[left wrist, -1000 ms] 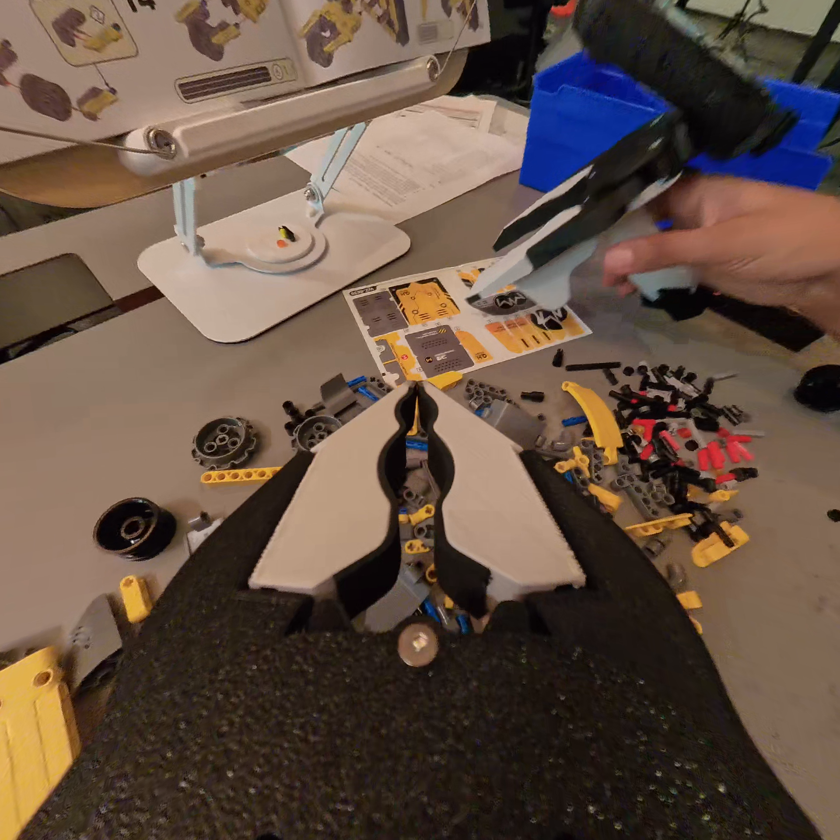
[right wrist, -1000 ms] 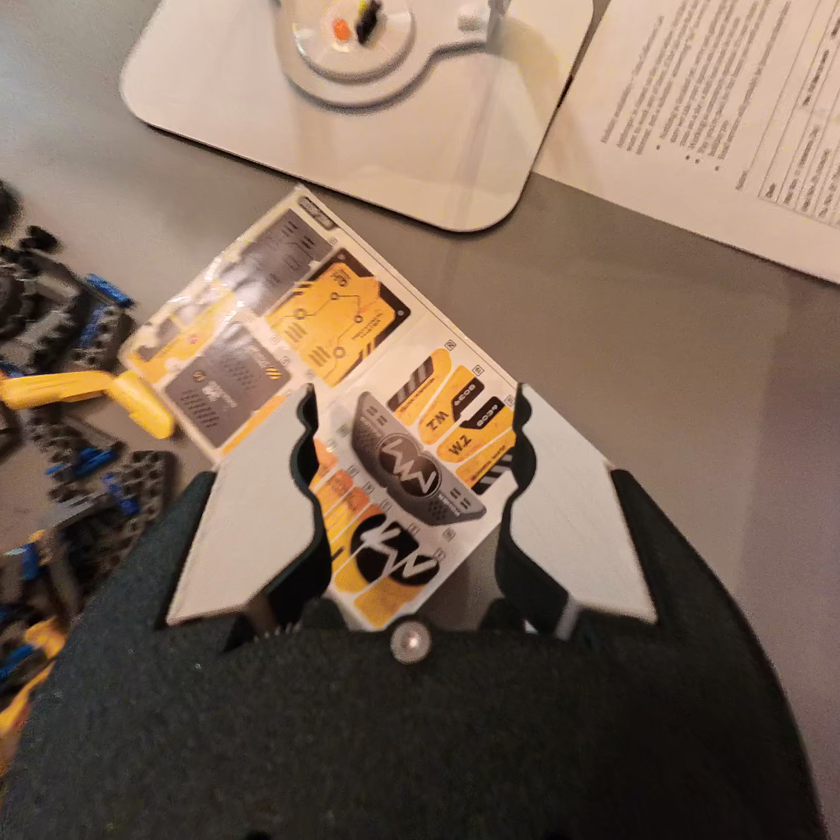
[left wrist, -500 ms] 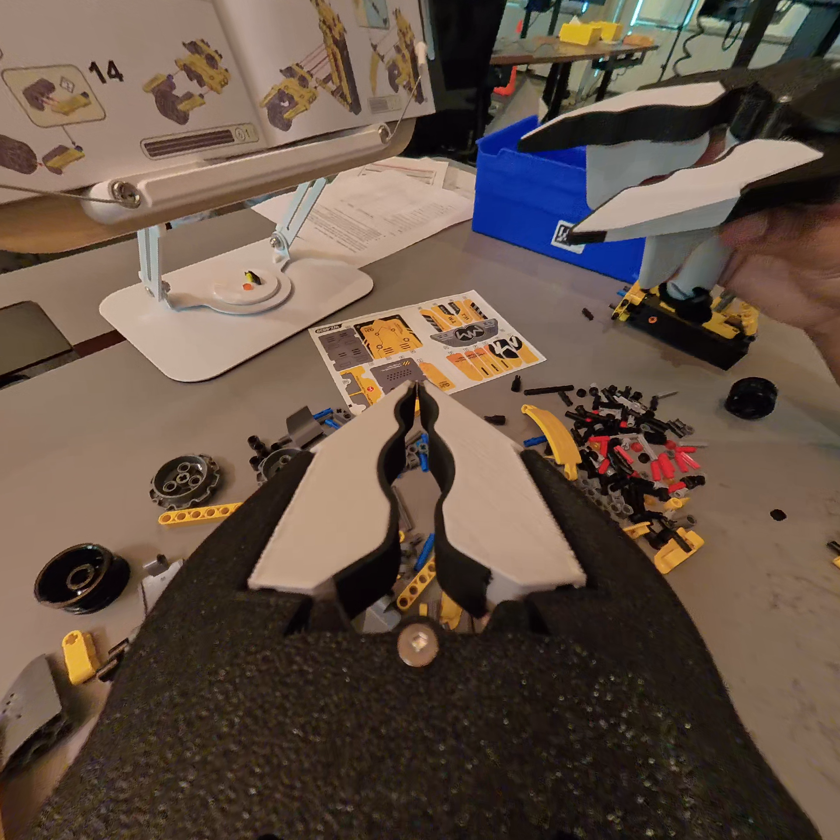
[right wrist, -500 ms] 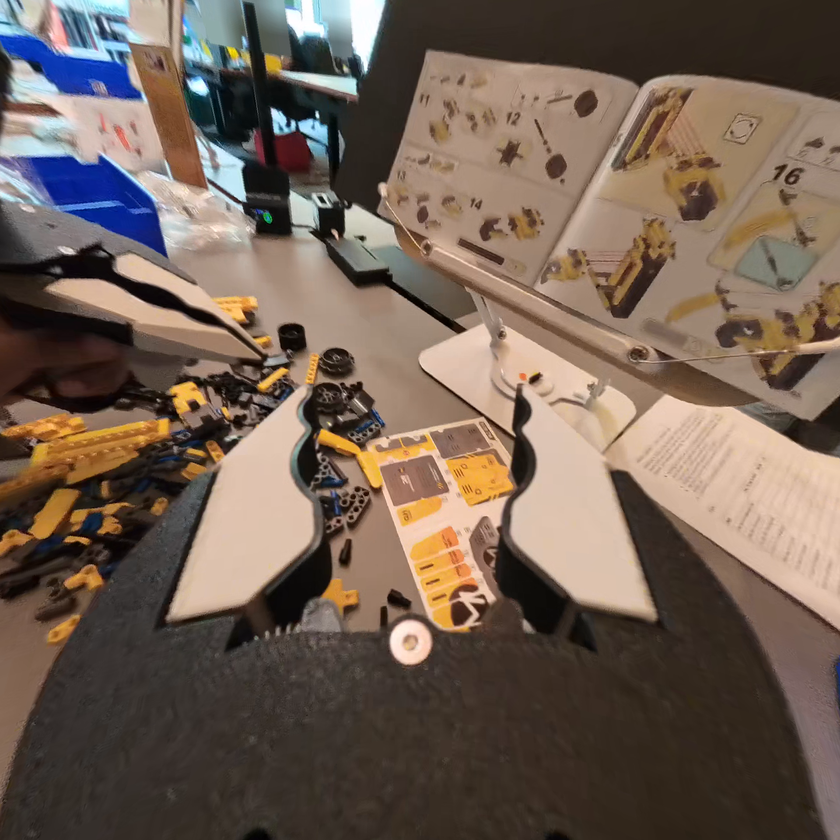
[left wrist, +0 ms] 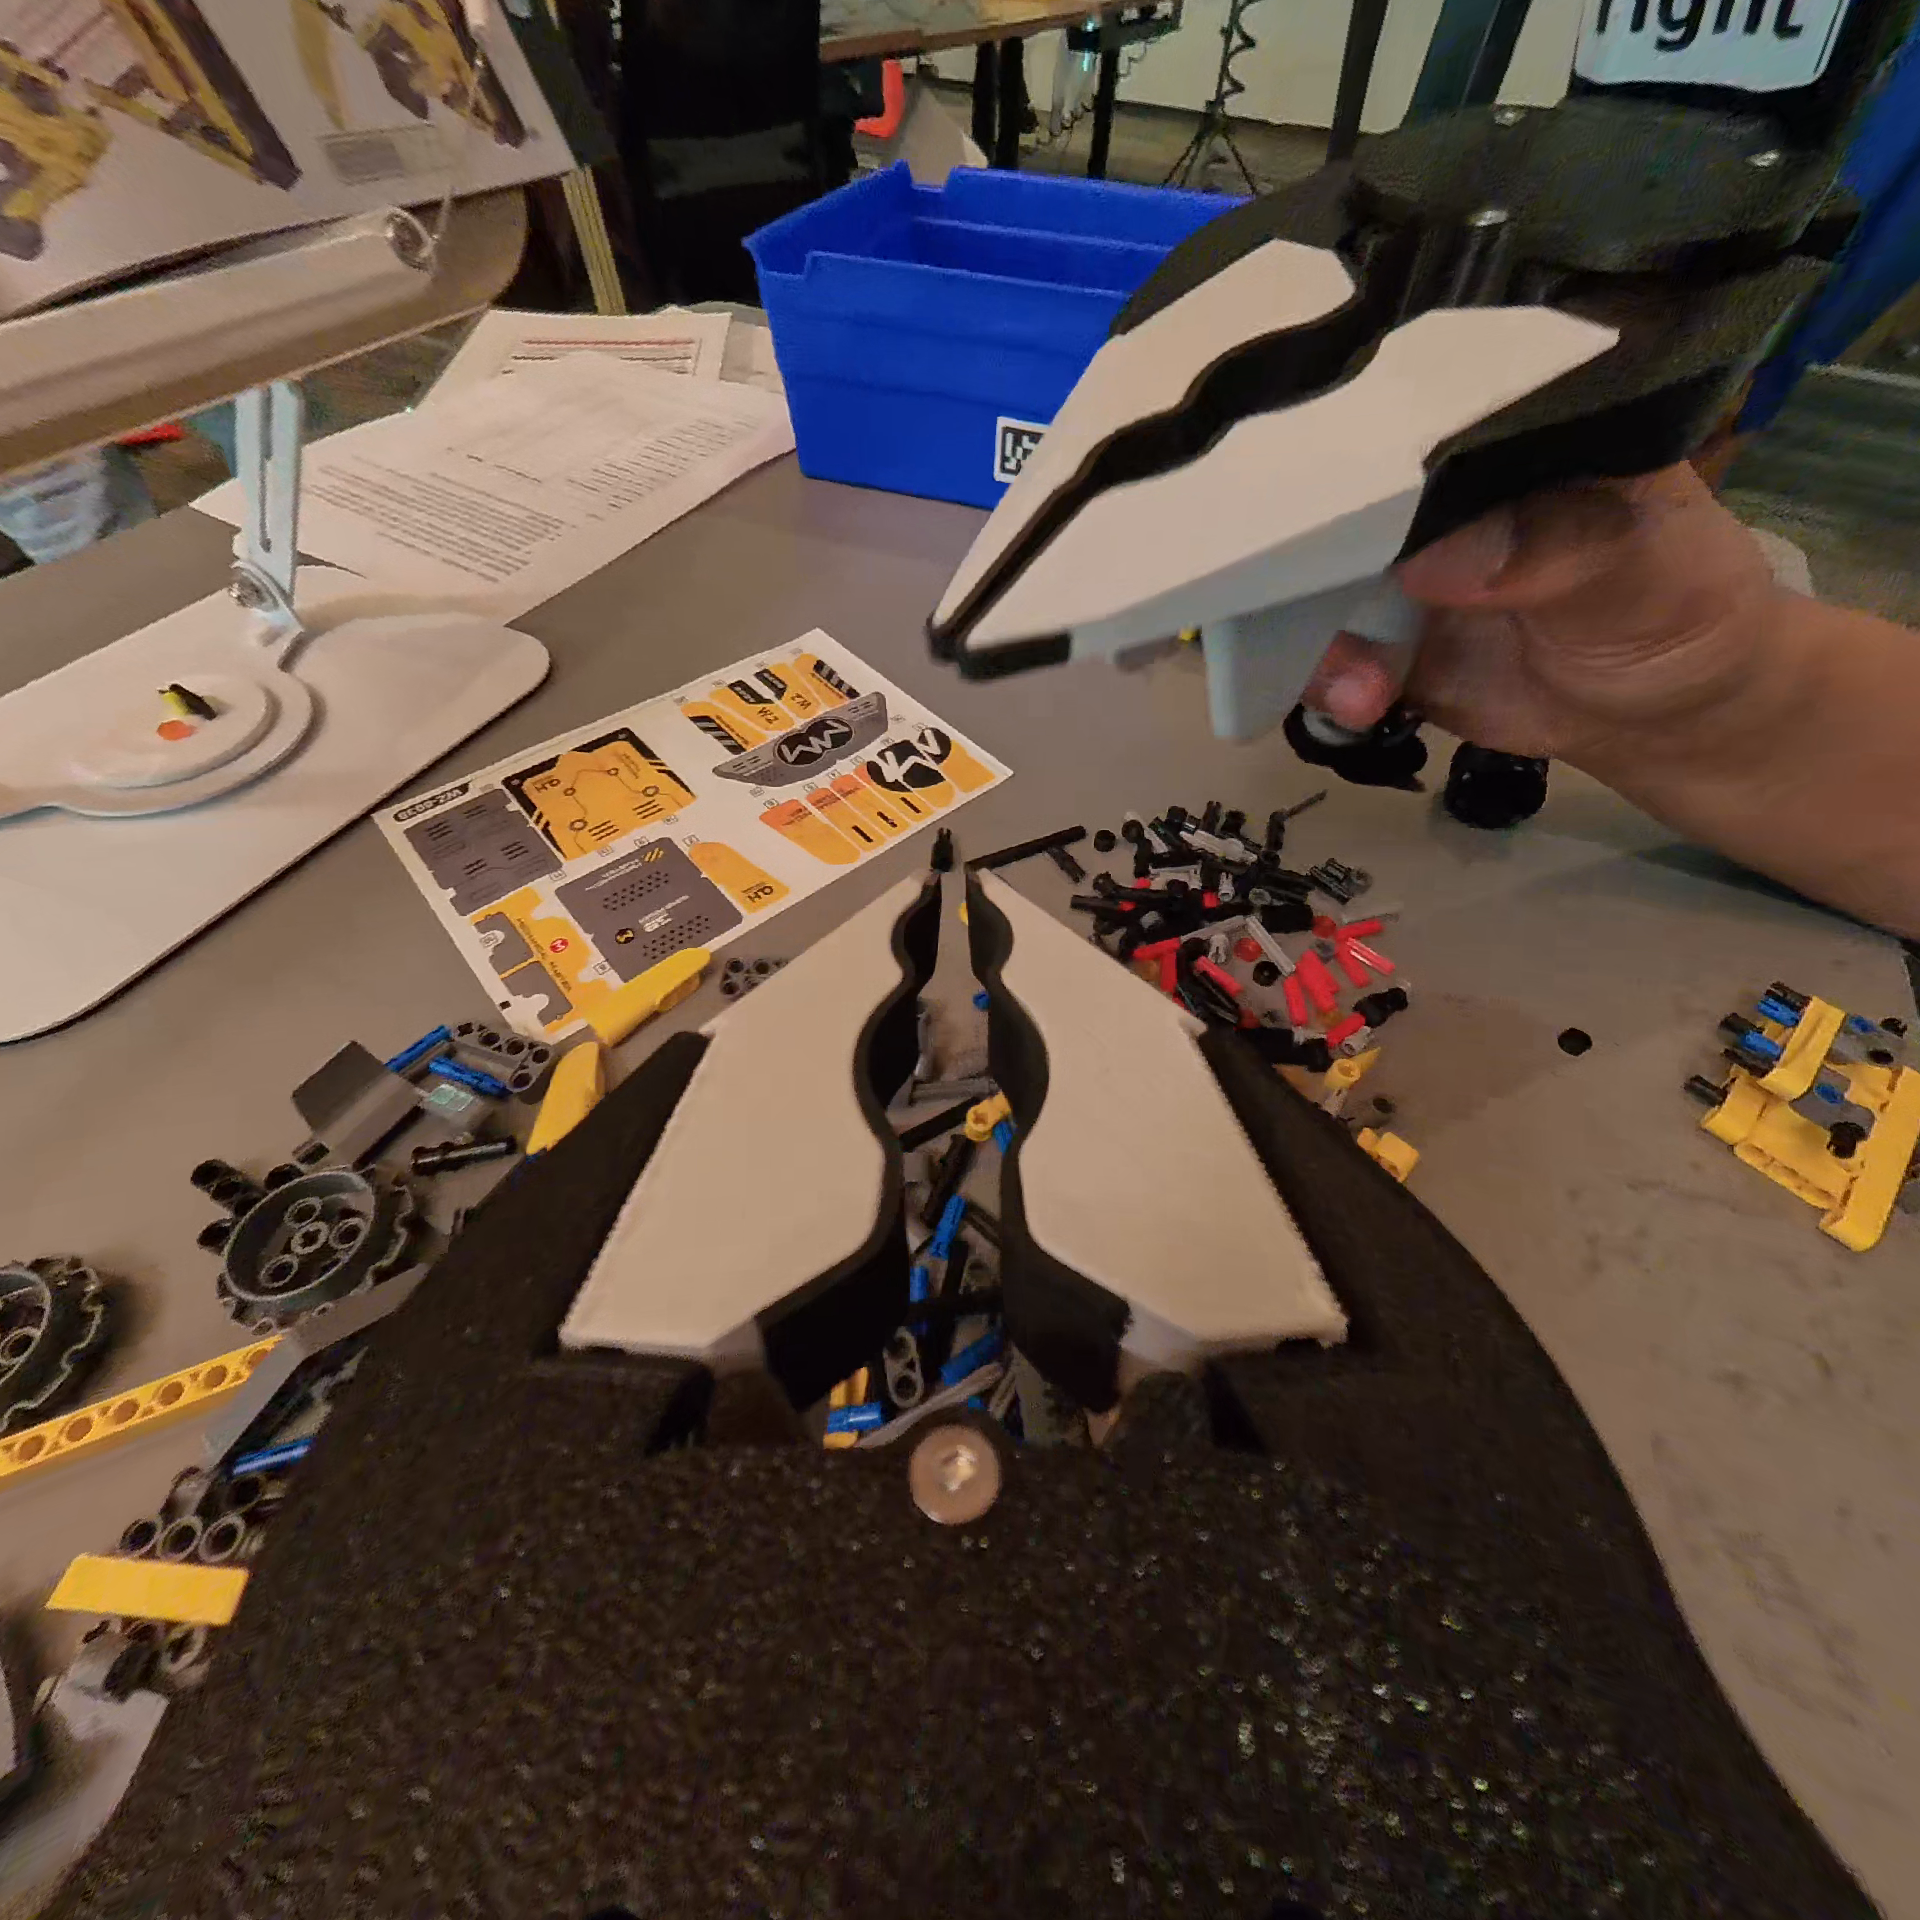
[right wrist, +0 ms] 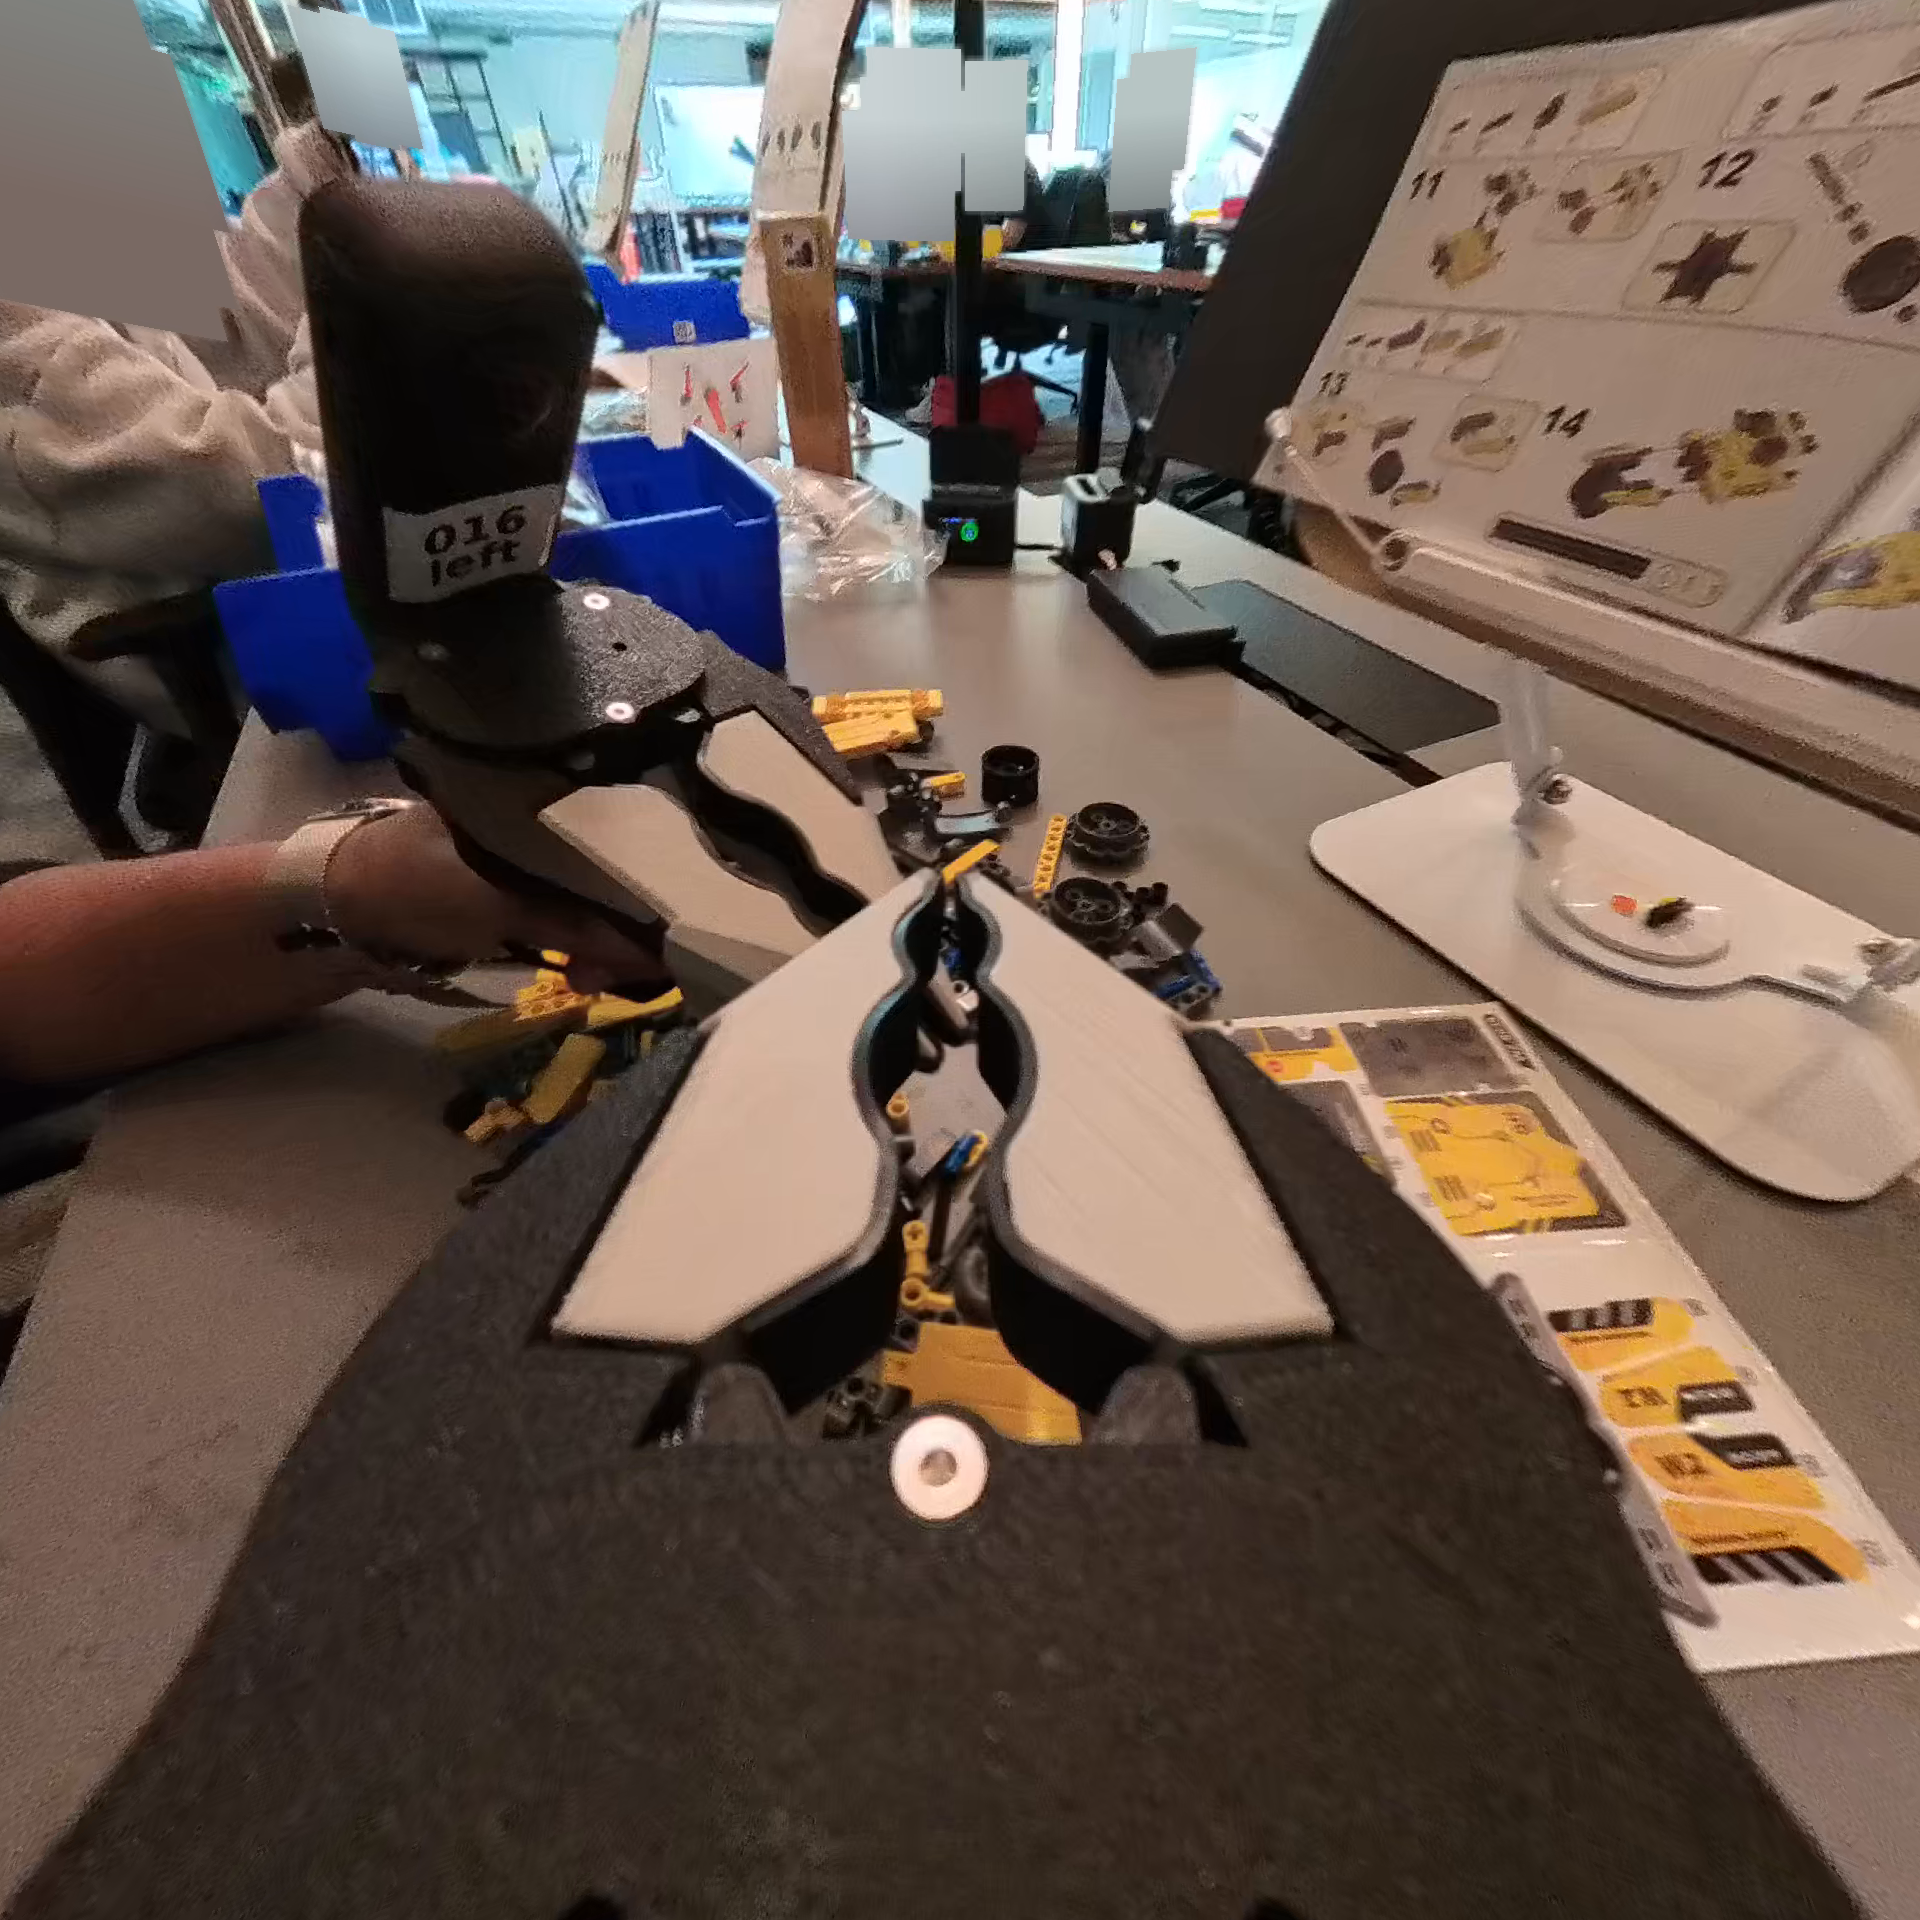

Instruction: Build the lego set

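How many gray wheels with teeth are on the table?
2. One toothed wheel lies left of the left gripper, below the sticker sheet. A second toothed wheel sits farther left, cut by the picture's edge. More may hide under the gripper.

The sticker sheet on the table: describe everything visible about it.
The sticker sheet is a white rectangular sheet, glossy-looking, printed with yellow, grey, black and orange decals. It lies flat on the grey table, between the white stand base and the loose building pieces. A curved yellow piece overlaps its near edge. Neither gripper touches it.
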`<state>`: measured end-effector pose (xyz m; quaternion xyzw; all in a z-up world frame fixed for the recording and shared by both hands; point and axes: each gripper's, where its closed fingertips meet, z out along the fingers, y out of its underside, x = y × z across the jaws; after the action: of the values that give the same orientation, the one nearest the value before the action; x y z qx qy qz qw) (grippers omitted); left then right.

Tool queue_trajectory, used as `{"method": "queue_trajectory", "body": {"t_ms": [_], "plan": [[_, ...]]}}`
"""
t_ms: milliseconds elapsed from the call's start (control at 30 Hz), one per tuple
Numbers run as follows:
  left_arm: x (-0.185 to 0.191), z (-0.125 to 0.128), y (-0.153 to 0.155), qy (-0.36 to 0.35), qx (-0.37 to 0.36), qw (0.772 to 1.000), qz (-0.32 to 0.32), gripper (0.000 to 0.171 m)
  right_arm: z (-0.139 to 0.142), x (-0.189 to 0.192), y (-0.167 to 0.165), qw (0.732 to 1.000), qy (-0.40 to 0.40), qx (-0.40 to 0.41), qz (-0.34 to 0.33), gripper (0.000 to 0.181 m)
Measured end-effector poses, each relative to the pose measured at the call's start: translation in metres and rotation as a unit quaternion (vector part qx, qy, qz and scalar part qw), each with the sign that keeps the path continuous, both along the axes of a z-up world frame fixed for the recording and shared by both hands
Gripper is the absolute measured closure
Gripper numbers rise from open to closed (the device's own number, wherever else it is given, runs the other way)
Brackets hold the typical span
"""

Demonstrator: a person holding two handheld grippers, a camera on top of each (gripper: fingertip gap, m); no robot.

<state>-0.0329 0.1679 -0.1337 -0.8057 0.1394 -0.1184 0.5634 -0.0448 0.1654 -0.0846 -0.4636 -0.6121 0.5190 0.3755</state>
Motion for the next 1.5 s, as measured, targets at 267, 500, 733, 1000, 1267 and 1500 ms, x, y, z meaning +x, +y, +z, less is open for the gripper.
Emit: {"method": "queue_trajectory", "body": {"t_ms": [267,500,733,1000,1267,1500], "plan": [[-0.01,-0.011,0.003,0.024,-0.013,0.999,0.028,0.167,-0.002,-0.002,-0.003,0.997,0.001,-0.076,0.011,0.156],[-0.024,0.007,0.0,-0.041,0.017,0.998,0.047,0.166,0.001,0.0,0.003,0.996,0.014,-0.085,0.01,0.156],[-0.035,0.008,0.0,-0.083,0.01,0.995,0.062,0.166,-0.009,-0.004,0.003,0.996,-0.002,-0.089,0.011,0.156],[-0.05,-0.001,0.003,-0.101,0.001,0.99,0.096,0.163,0.011,0.003,0.026,0.994,0.062,-0.08,-0.033,0.156],[-0.064,0.002,0.0,-0.188,-0.011,0.976,0.112,0.161,0.017,0.007,0.038,0.987,0.077,-0.134,-0.035,0.156],[-0.089,-0.002,-0.006,-0.176,-0.014,0.972,0.157,0.159,0.003,0.001,0.046,0.982,0.054,-0.174,-0.052,0.156]]}}
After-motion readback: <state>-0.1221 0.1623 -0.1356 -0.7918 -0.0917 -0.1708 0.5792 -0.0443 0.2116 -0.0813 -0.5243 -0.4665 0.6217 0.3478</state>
